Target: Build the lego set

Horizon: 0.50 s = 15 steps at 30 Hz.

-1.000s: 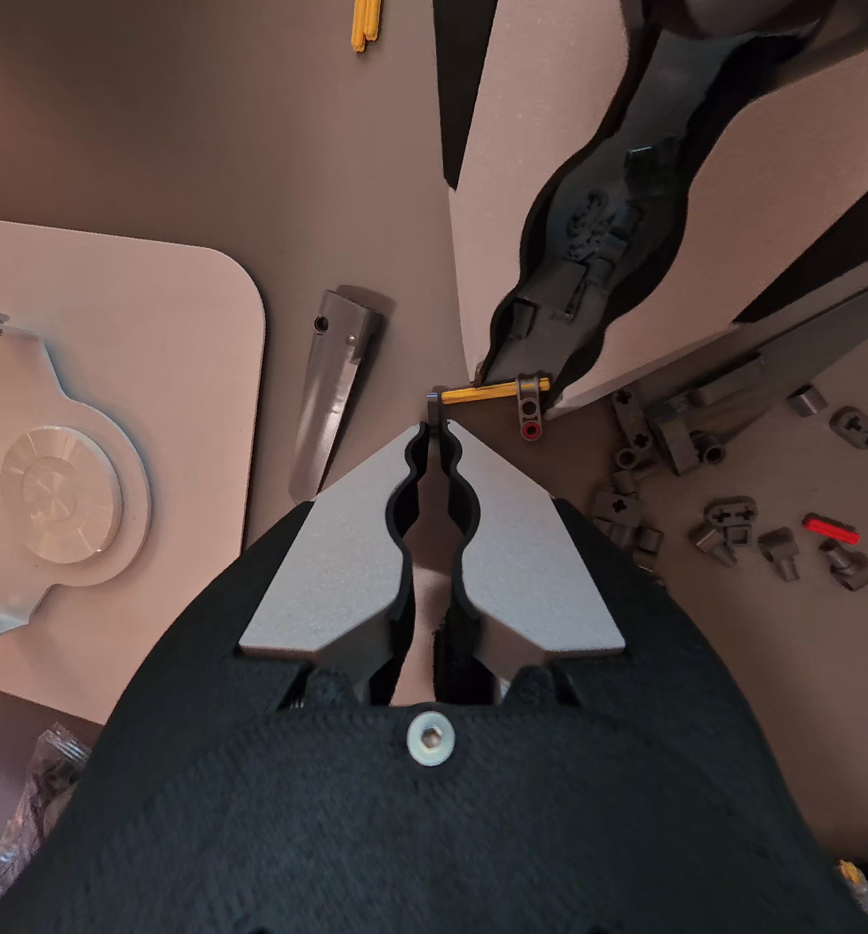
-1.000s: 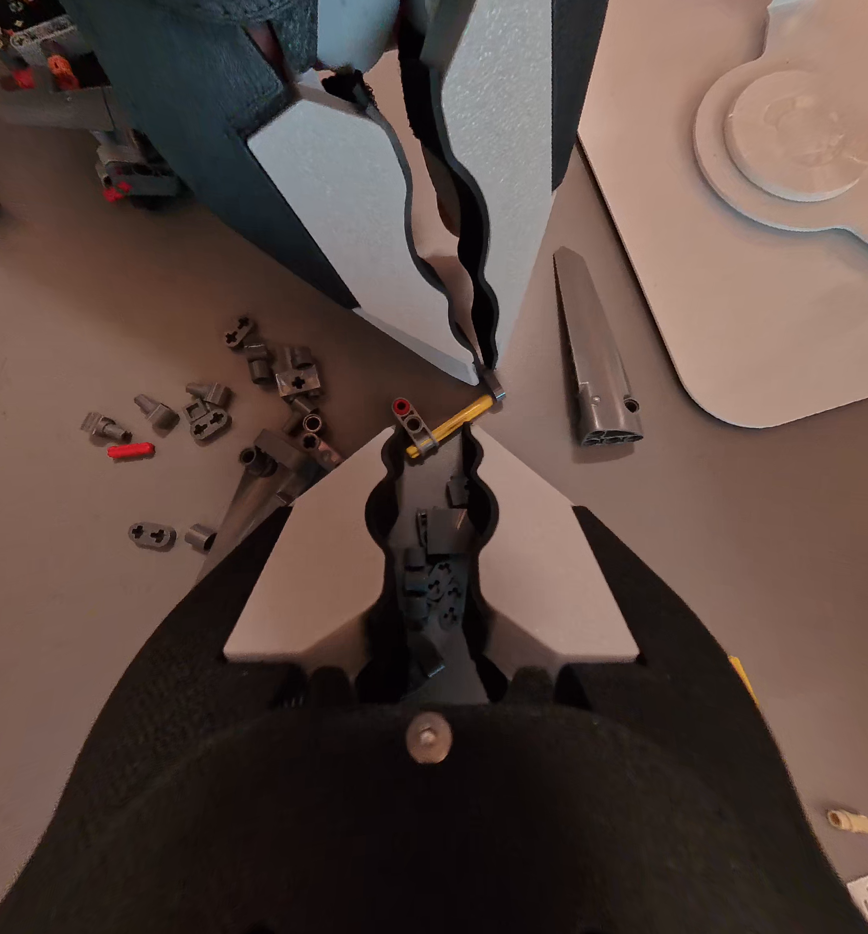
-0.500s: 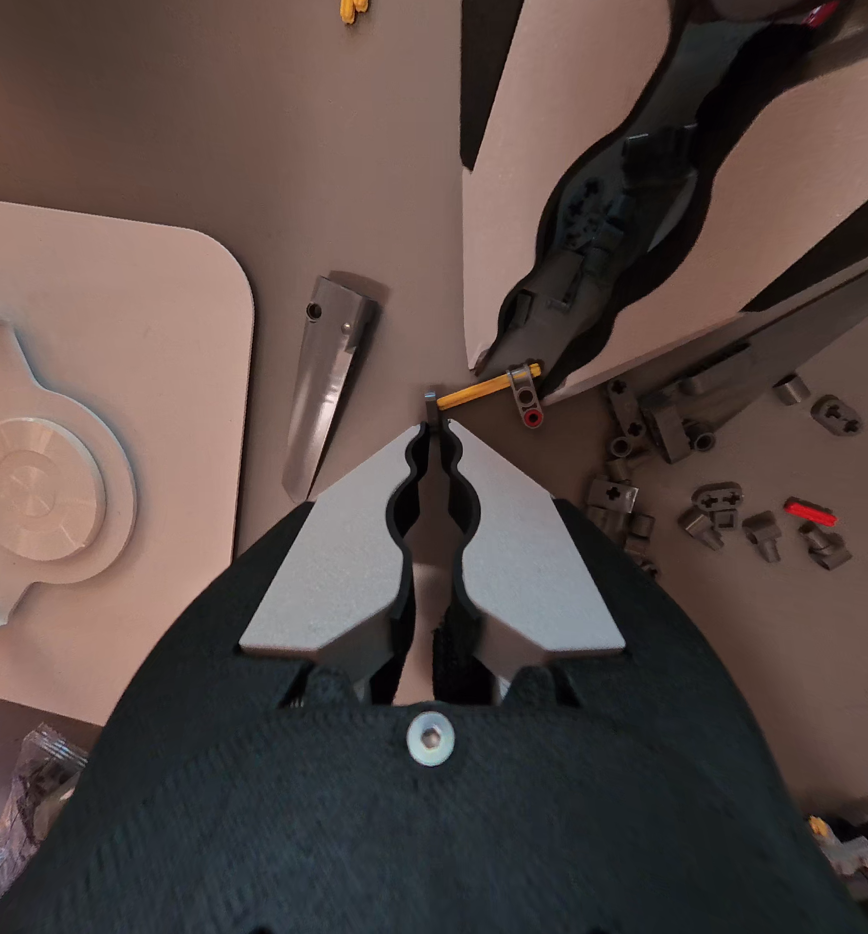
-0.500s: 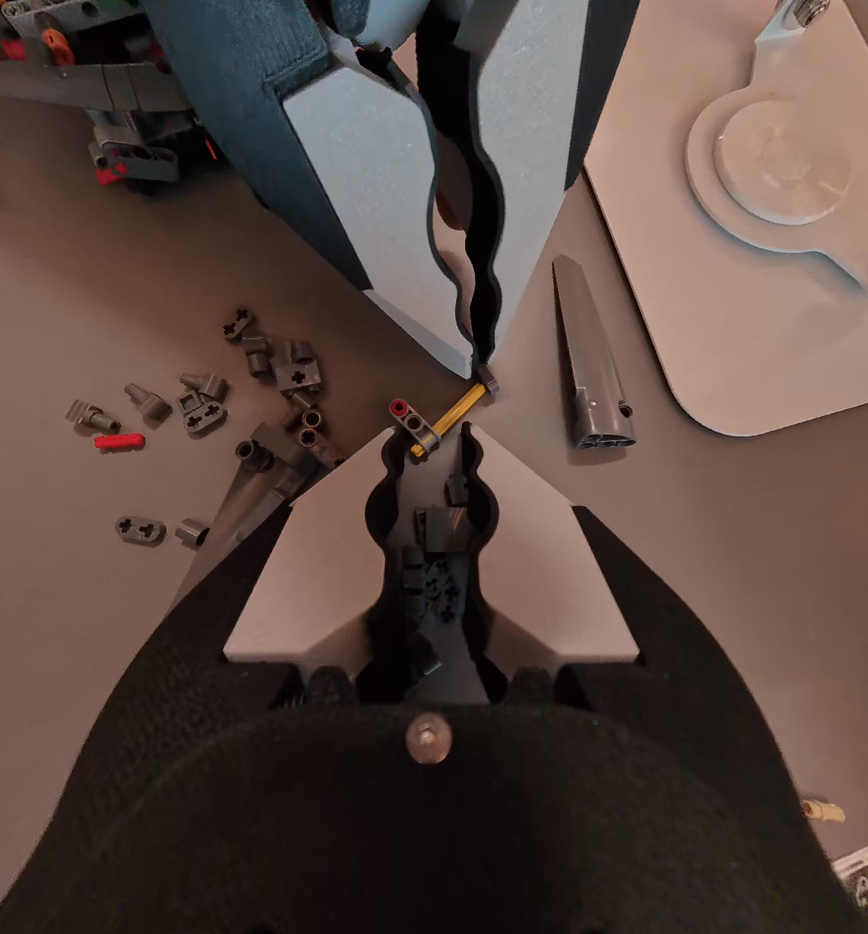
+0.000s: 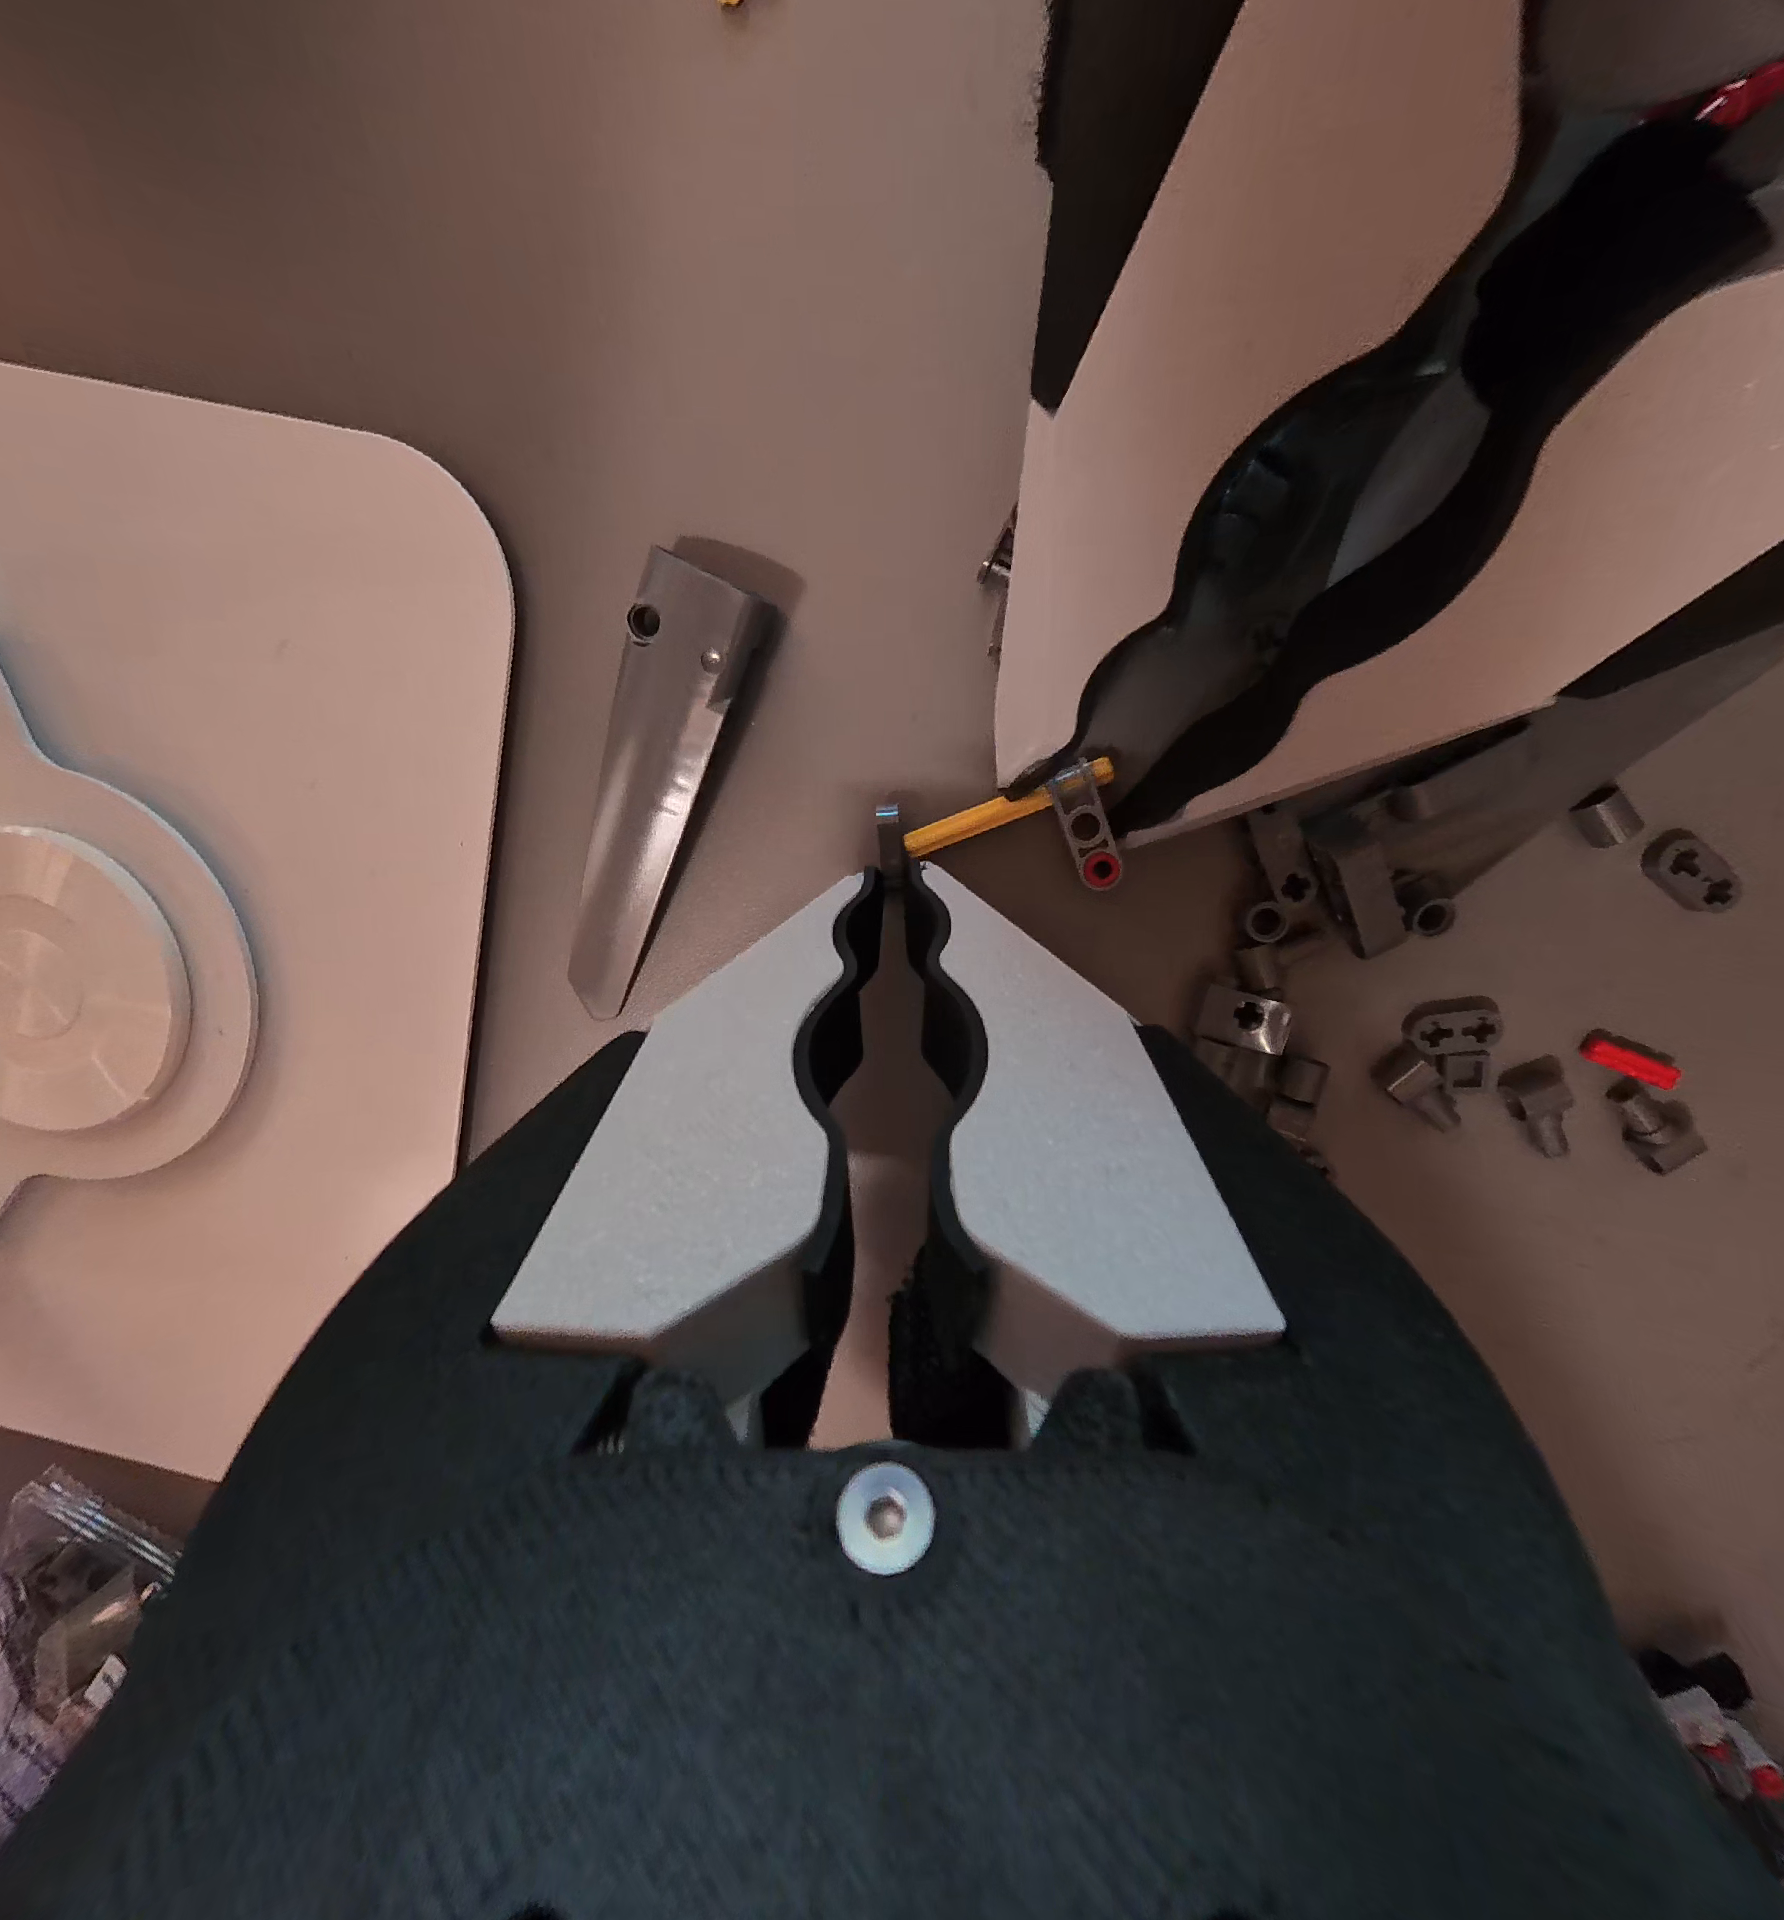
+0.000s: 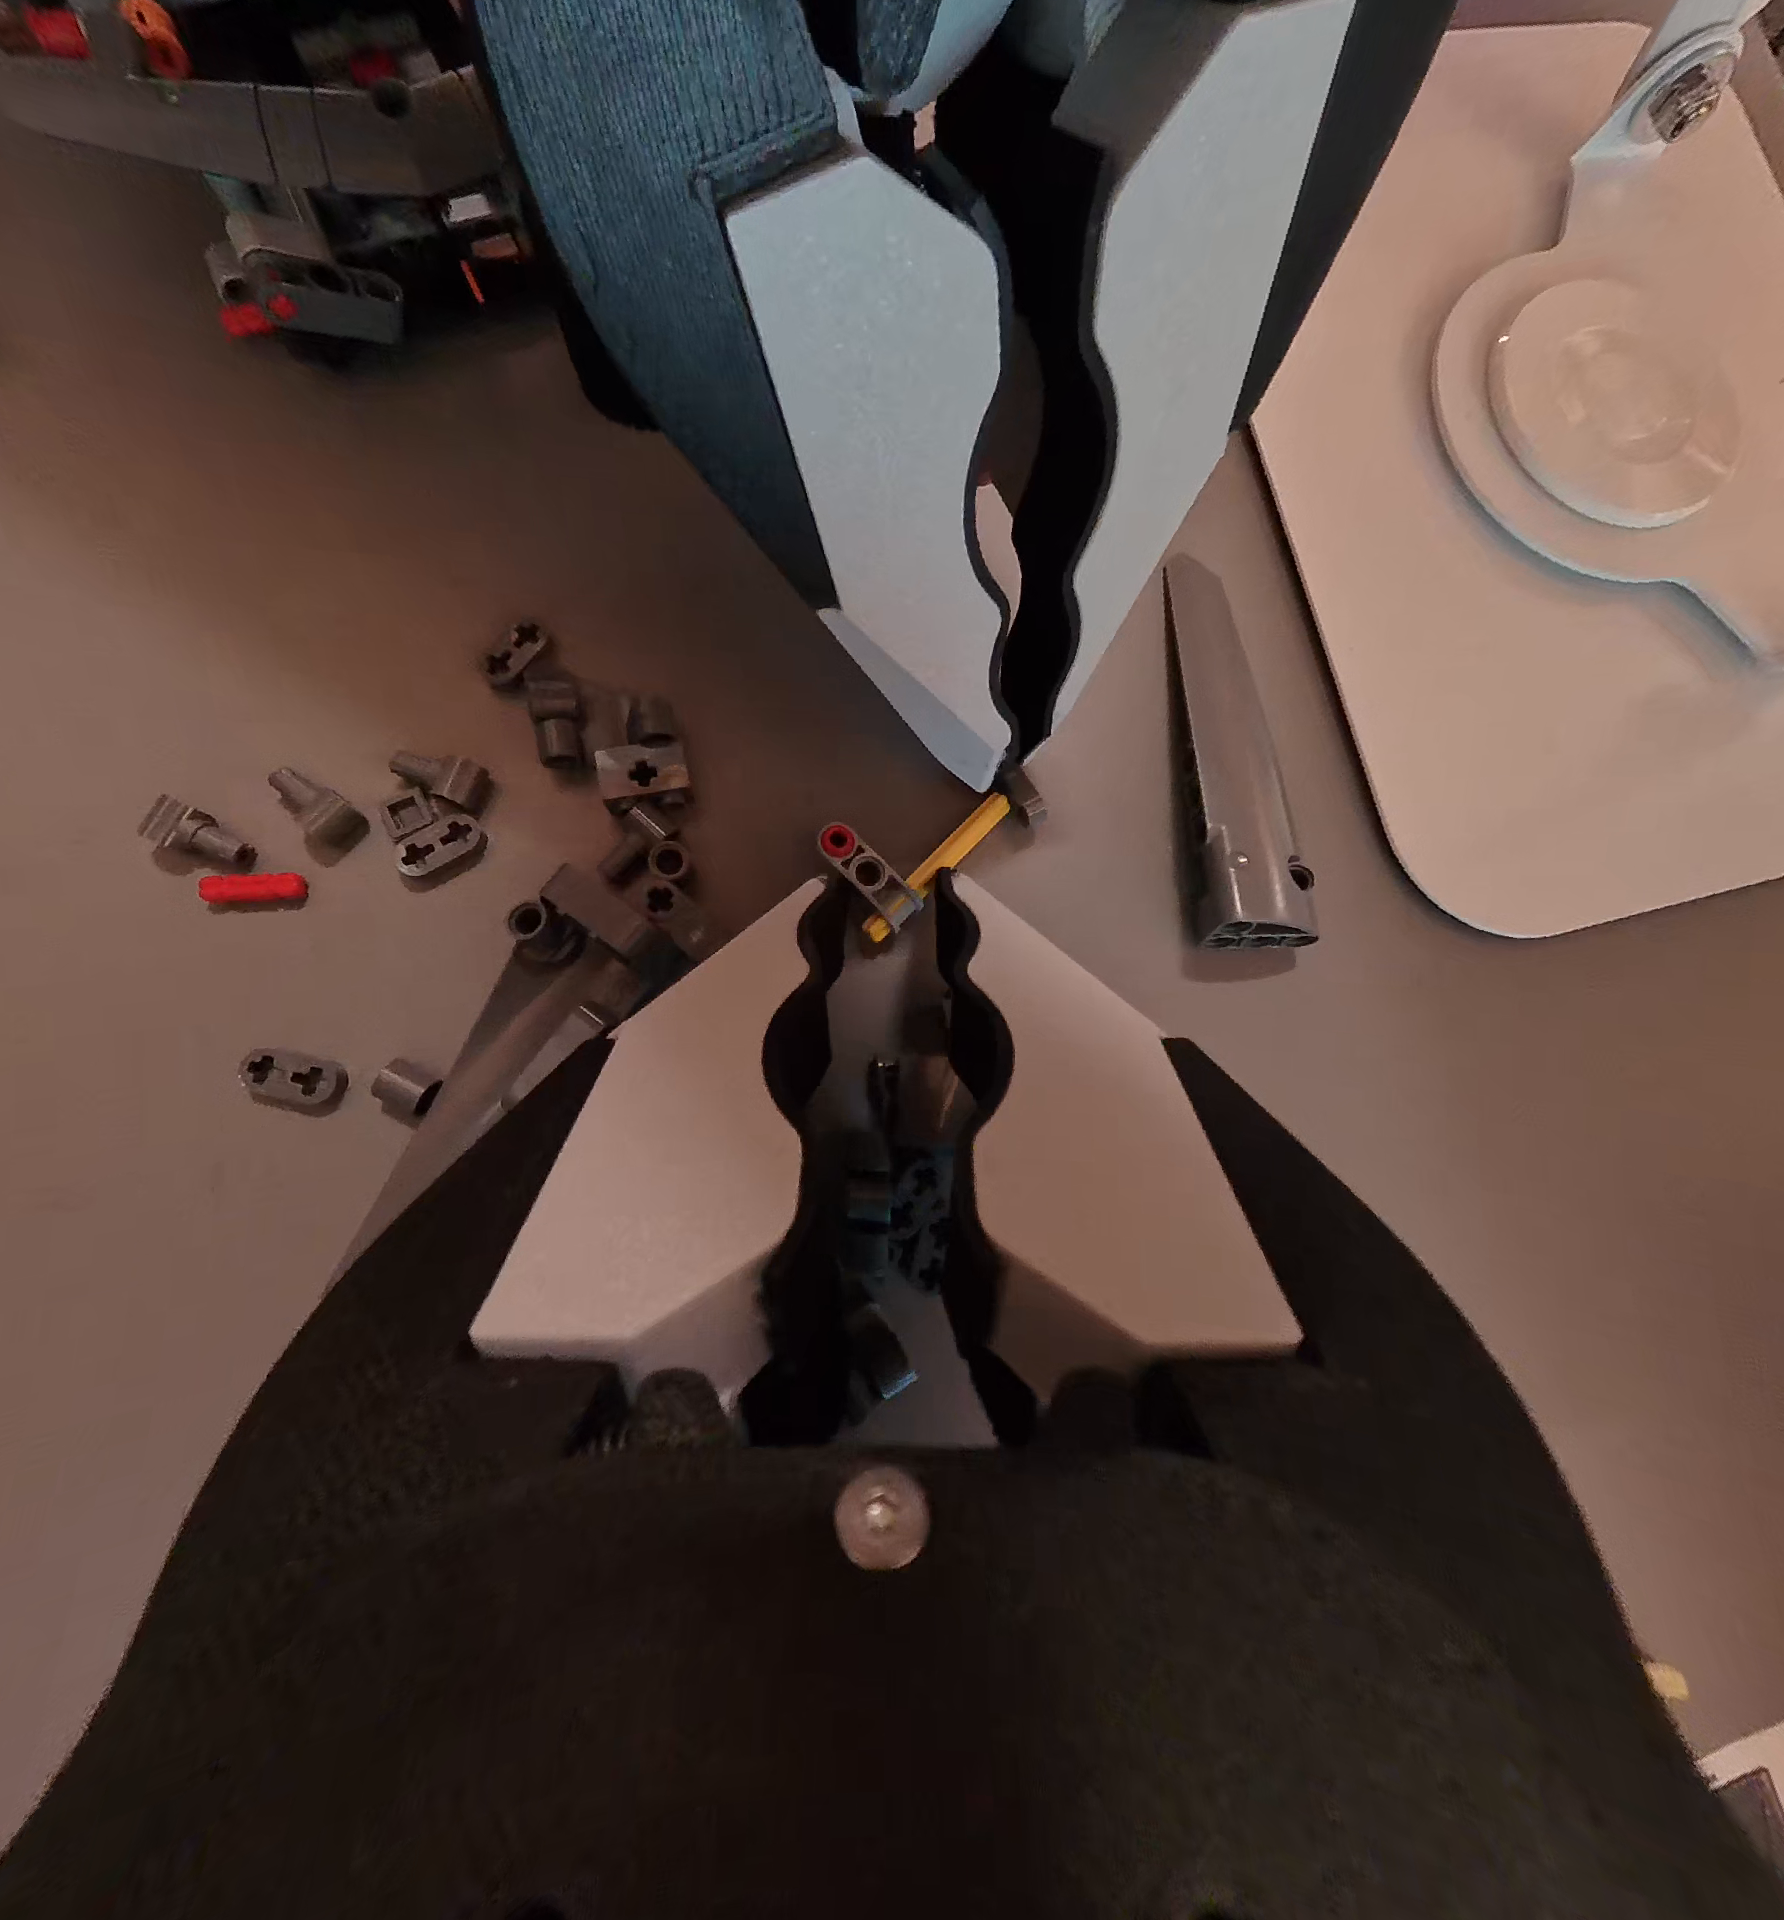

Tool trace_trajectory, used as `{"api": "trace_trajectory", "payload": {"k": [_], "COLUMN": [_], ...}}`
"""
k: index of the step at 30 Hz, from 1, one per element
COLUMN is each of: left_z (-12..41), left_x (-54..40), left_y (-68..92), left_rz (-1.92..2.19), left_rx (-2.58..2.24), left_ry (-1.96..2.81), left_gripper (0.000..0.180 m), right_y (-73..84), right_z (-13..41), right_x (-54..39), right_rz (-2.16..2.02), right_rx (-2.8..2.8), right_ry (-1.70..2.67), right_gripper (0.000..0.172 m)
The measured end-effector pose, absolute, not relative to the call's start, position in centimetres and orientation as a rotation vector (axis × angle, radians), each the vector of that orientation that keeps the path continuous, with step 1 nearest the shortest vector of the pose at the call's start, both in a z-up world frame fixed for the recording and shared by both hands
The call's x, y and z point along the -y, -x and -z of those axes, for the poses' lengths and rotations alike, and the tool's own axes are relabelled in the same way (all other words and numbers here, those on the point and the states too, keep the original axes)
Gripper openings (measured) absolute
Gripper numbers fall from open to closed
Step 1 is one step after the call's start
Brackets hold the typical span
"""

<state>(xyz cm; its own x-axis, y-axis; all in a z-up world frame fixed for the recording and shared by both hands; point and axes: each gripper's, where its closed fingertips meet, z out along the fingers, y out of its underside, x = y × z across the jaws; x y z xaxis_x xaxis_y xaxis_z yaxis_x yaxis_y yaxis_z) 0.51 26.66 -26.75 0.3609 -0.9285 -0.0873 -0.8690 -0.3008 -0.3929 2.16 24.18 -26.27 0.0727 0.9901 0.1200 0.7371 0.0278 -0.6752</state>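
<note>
Left gripper [image 5: 896, 881] pinched shut on a small grey connector [image 5: 889, 831] capping the yellow axle [image 5: 981, 821]; right gripper [image 6: 888, 894] narrowly parted, seemingly clamping a grey assembly [image 6: 893, 1174] bearing that axle, above the table [image 6: 244, 520].

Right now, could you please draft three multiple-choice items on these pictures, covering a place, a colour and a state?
1. Where does the long grey tapered piece lie?
A. between the pale board and the left tool
B. on the pale board
C. among the small grey parts

2. What colour is the thin rod between the two tools?
A. blue
B. yellow
C. green

3. How does the left tool stand?
A. wide open
B. shut on a small grey piece at the rod's end
C. shut on the red pin

Answers: 1 A, it lies on the table beside the board; 2 B, plainly yellow; 3 B, the tips pinch the grey piece.
</note>
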Motion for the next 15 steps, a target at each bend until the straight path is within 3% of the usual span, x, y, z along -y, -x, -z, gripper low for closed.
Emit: {"api": "trace_trajectory", "payload": {"k": [15], "left_z": [26.78], "left_x": [-26.26], "left_y": [0.07], "left_rz": [0.195], "left_rx": [-1.537], "left_ry": [2.345], "left_gripper": [0.002], "right_y": [-2.00], "right_z": [26.30], "right_x": [-24.00], "right_rz": [-0.536], "right_rx": [1.706], "right_ry": [1.769], "right_gripper": [0.012]}}
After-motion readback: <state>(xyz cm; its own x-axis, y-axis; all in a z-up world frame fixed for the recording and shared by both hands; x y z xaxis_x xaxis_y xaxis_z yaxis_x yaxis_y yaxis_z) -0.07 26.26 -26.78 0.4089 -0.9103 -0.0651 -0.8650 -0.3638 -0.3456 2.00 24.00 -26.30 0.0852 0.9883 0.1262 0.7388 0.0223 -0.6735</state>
